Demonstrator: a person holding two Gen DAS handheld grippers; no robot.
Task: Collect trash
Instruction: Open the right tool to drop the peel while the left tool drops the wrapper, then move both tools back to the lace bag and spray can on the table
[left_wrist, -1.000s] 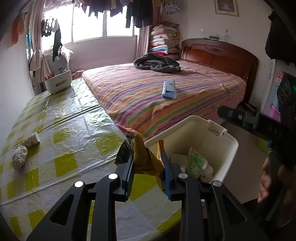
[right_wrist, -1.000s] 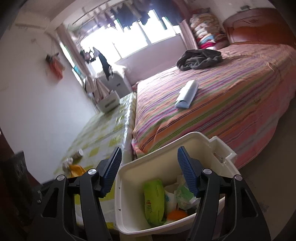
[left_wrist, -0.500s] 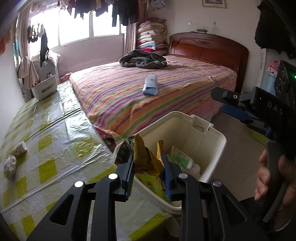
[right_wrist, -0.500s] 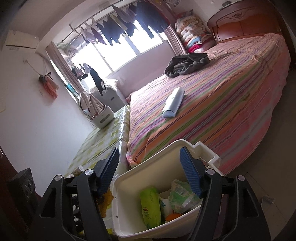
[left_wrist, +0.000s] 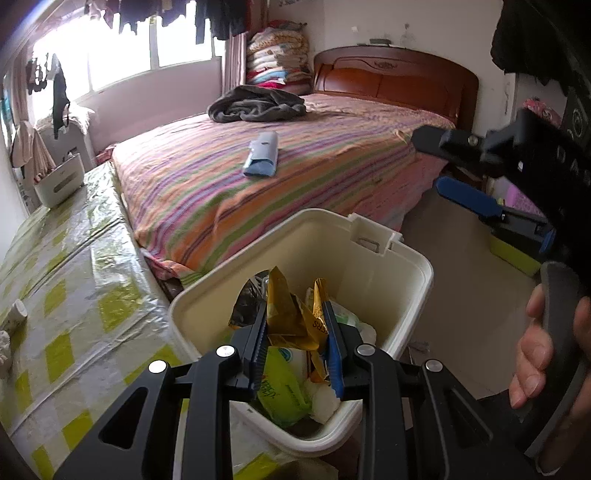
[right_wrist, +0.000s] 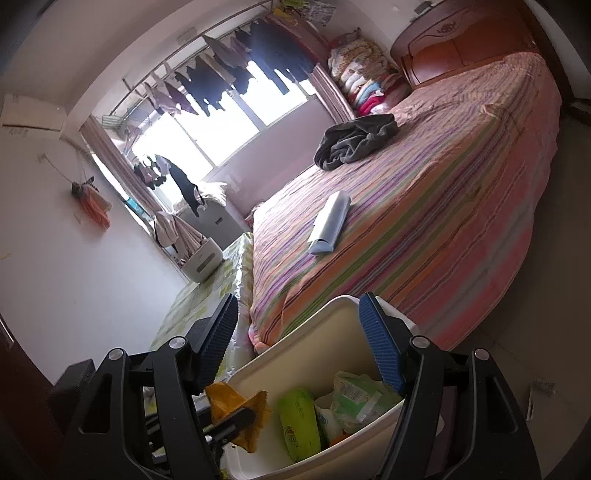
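Observation:
My left gripper (left_wrist: 295, 325) is shut on a crumpled gold snack wrapper (left_wrist: 291, 317) and holds it over the open white trash bin (left_wrist: 410, 266). The bin holds a green wipes pack (left_wrist: 282, 391) and other wrappers. In the right wrist view the bin (right_wrist: 317, 339) sits below my right gripper (right_wrist: 299, 332), which is open and empty; the gold wrapper (right_wrist: 236, 406) shows at its left rim. The right gripper also shows in the left wrist view (left_wrist: 454, 166), held by a hand. Crumpled tissue (left_wrist: 3, 343) and a small tube (left_wrist: 16, 314) lie on the table's left edge.
A table with a yellow-checked plastic cover (left_wrist: 74, 280) stands left of the bin. A striped bed (left_wrist: 295, 173) lies behind, with a blue-grey case (left_wrist: 262, 158) and dark clothing (left_wrist: 255, 103). A white container (left_wrist: 59, 181) stands at the table's far end.
My left gripper has carried the gold wrapper rightward from over the table to over the bin. My right gripper has risen and tilted, staying open.

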